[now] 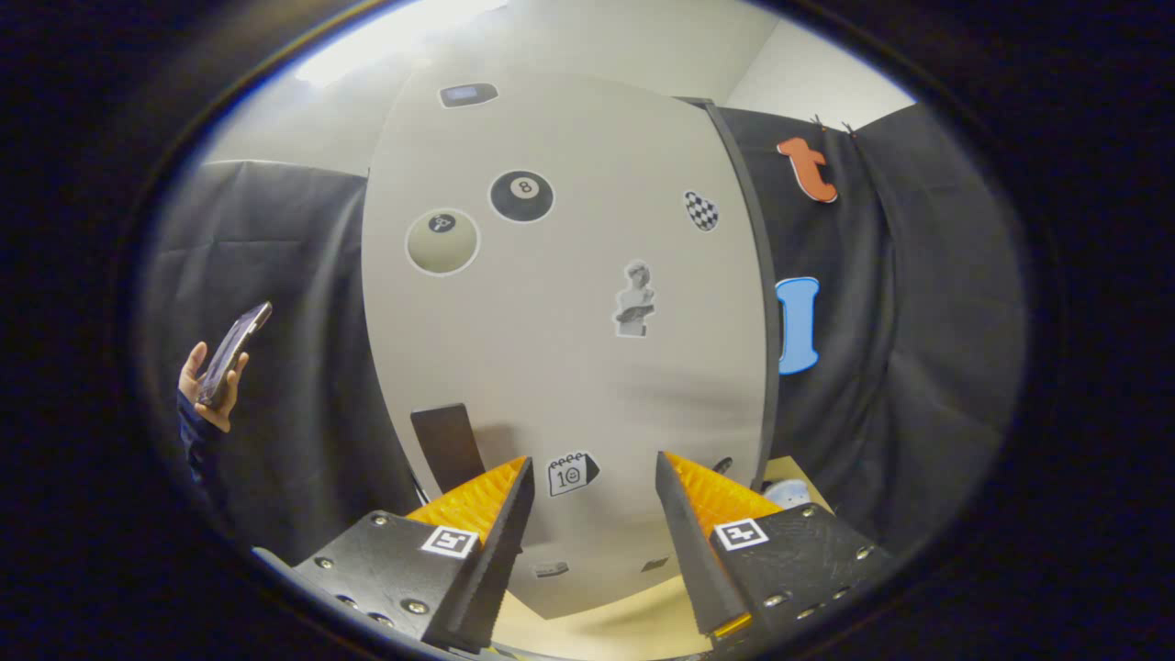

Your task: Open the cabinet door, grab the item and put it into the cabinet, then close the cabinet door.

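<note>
A tall white cabinet door (569,349) with several stickers faces me, close ahead. Its dark rectangular handle (448,446) sits low on the door's left side, just beyond my left finger. The door lies flat against the cabinet's dark right edge (745,275) and looks closed. My gripper (594,461) is open, with nothing between its fingers, and points at the lower part of the door. A pale rounded item (788,493) peeks out behind my right finger, on the table beside the cabinet; most of it is hidden.
The cabinet stands on a light wooden table (587,629). Black cloth hangs on both sides. To the left of the cabinet, a person's hand (195,376) holds up a phone (234,351).
</note>
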### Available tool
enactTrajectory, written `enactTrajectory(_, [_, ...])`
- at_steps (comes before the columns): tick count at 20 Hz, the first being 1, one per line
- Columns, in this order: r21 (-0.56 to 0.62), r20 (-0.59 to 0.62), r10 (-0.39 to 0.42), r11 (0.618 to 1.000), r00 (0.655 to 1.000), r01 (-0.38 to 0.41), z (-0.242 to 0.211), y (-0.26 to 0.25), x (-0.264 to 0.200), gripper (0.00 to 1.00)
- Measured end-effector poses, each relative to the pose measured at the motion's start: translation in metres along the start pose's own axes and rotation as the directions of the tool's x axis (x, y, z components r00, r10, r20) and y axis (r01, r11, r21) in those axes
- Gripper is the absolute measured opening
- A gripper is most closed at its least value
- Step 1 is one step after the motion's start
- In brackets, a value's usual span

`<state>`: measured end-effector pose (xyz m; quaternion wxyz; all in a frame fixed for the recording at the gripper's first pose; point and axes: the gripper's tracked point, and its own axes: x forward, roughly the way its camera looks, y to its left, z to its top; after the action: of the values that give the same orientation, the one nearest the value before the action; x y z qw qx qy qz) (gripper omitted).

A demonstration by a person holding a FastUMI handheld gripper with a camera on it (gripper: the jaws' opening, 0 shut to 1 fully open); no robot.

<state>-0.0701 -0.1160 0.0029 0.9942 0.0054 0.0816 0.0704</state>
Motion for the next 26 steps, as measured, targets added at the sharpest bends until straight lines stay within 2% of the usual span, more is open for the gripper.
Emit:
enactTrajectory(15, [0.003, -0.027, 0.081, 0.997, 0.996, -0.081, -0.005, 0.032, 0.047, 0.81])
enactTrajectory(20, [-0.057, -0.037, 0.108, 0.992, 0.993, -0.110, -0.008, 0.041, 0.058, 0.81])
enactTrajectory(26, [-0.049, -0.048, 0.157, 0.986, 0.986, -0.160, -0.006, 0.048, 0.073, 0.81])
